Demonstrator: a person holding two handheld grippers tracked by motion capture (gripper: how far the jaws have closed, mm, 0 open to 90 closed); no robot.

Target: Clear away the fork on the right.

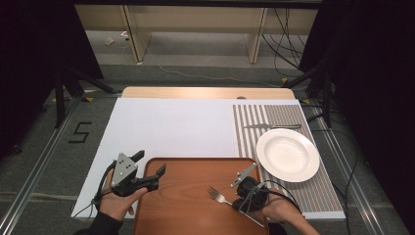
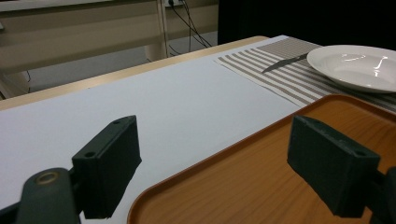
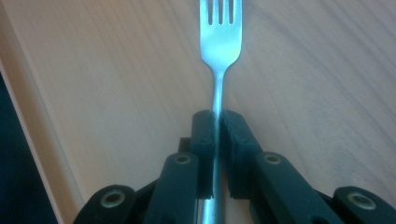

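A steel fork point(image 1: 219, 196) lies over the brown wooden tray point(image 1: 186, 205), tines toward the tray's middle. My right gripper point(image 1: 241, 201) is shut on the fork's handle; in the right gripper view the two pads clamp the handle point(image 3: 217, 130) and the tines point(image 3: 220, 14) point away over the tray's wood. My left gripper point(image 1: 150, 165) stands open at the tray's left rim, one jaw over the white mat and the other over the tray point(image 2: 261, 182), with nothing between them. A white plate point(image 1: 288, 154) rests on the striped placemat point(image 1: 274, 117), and a knife point(image 1: 271, 126) lies just behind it.
A white mat point(image 1: 171, 127) covers most of the table, whose wooden far edge point(image 1: 205, 92) shows beyond it. Cables and stand legs run on the floor around the table. The plate point(image 2: 355, 65) and knife point(image 2: 285, 63) sit to the right of the tray's far corner.
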